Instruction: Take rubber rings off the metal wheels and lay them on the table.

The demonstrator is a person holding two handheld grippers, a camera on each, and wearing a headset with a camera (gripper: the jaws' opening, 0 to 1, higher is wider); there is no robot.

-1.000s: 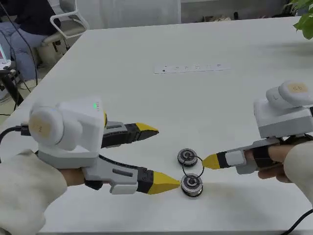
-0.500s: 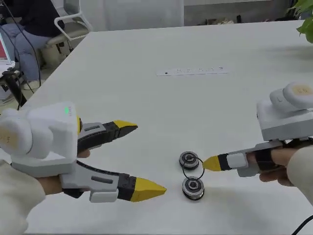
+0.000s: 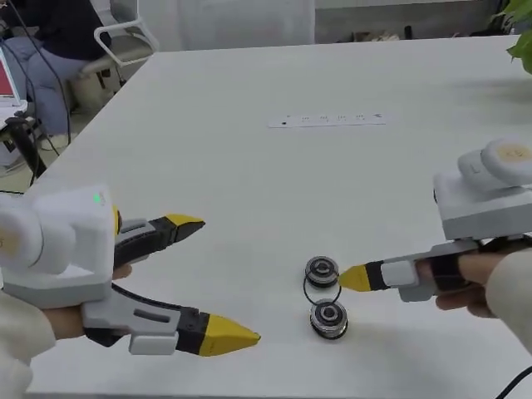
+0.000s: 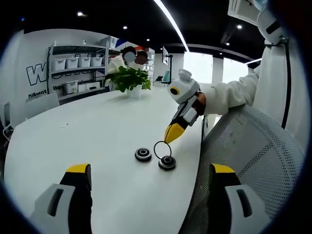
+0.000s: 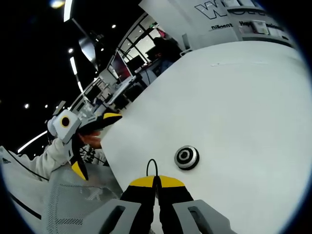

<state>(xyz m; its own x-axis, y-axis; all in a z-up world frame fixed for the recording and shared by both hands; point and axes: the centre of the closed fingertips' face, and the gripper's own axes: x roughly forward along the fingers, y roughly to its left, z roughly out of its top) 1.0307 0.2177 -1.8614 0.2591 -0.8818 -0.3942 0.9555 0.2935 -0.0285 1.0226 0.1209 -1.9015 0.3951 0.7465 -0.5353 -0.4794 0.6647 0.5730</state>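
Near the front edge of the table (image 3: pixel 249 166), my right gripper (image 3: pixel 342 278) is clenched on a rubber ring (image 3: pixel 305 289), which stands between the farther wheel (image 3: pixel 322 270) and the nearer wheel (image 3: pixel 328 317). My left gripper (image 3: pixel 226 280), jaws spread wide, hovers well apart toward the left edge.

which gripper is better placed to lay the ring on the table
Right. The right gripper is shut on the ring beside the wheels; the left gripper is open, apart from them, holding nothing.

White-bodied left tongs (image 3: pixel 226 280) and right tongs (image 3: pixel 342 278), black with yellow tips, cream sleeves (image 3: pixel 21 341), black cable (image 3: pixel 515 382)
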